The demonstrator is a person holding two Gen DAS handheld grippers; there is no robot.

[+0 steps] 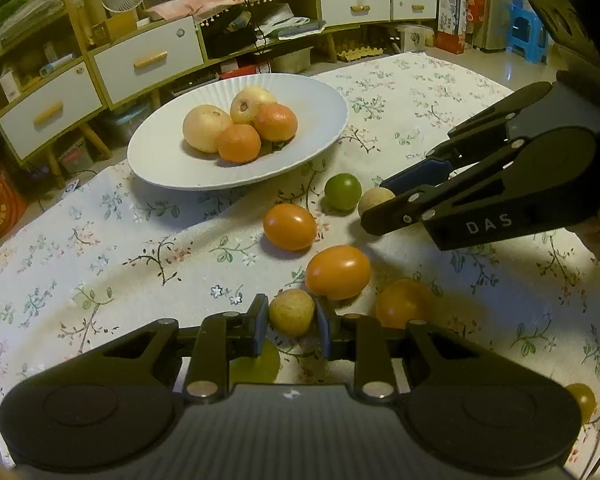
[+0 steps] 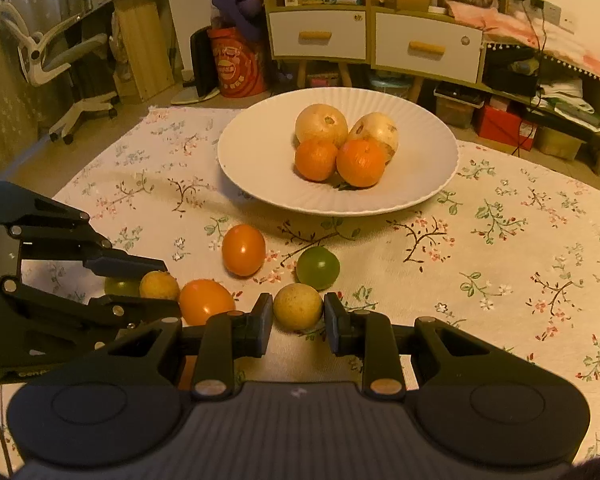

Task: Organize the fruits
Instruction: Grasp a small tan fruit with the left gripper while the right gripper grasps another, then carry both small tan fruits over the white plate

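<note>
While each gripper [image 1: 291,316] [image 2: 298,312] clamps one, the two small fruits [image 1: 291,312] [image 2: 299,306] look alike — round, yellowish, dull-skinned.

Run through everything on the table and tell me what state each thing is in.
Left hand-held gripper: shut on a small yellow fruit.
Right hand-held gripper: shut on a small tan fruit.
White plate: holds four fruits.
Green fruit: loose on the tablecloth.
</note>
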